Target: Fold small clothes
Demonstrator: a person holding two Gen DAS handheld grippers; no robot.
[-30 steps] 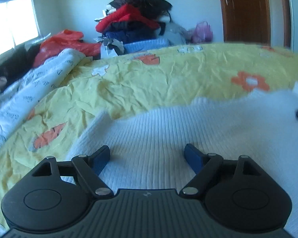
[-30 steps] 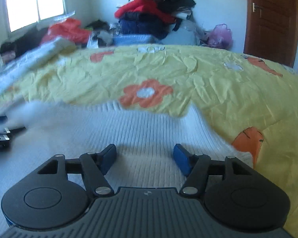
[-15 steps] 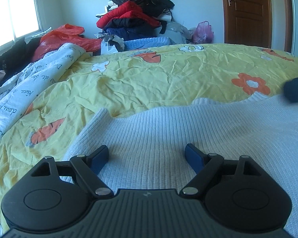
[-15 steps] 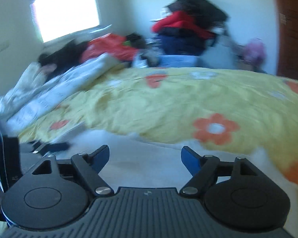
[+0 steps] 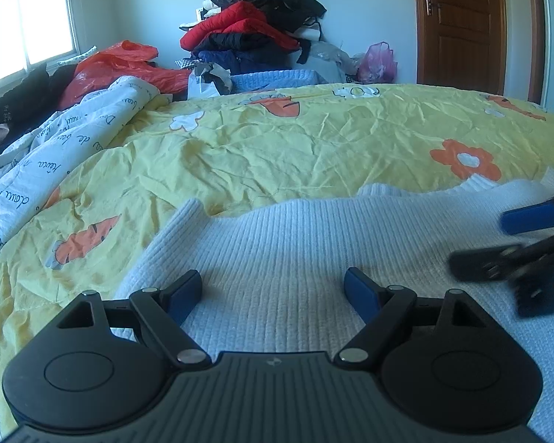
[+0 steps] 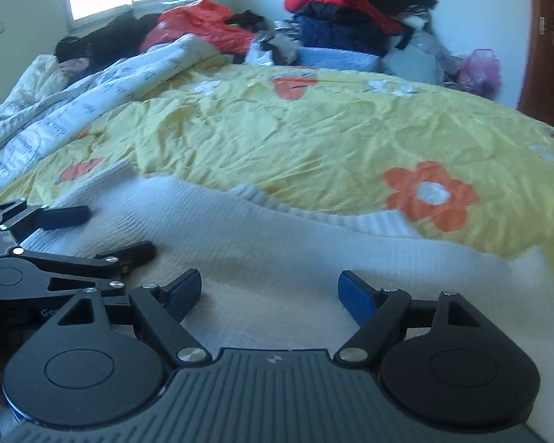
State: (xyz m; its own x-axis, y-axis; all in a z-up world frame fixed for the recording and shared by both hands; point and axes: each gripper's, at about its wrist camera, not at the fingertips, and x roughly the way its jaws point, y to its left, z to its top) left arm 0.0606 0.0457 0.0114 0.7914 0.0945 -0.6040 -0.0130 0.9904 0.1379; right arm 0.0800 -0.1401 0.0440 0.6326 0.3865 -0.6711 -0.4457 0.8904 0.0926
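Two hand-held grippers, left (image 5: 273,291) and right (image 6: 267,293), both spread wide over one white knitted garment (image 5: 314,251).

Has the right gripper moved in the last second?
Yes. In the left wrist view the right gripper has come in from the right edge over the white sweater, nearer the left gripper.

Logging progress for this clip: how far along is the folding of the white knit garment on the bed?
Done: the white ribbed knit garment lies spread on the yellow flowered bedcover, with no fold visible. In hand: nothing; the left gripper and right gripper both hover over it, side by side, jaws open and empty. Left: gripping an edge and making every fold.
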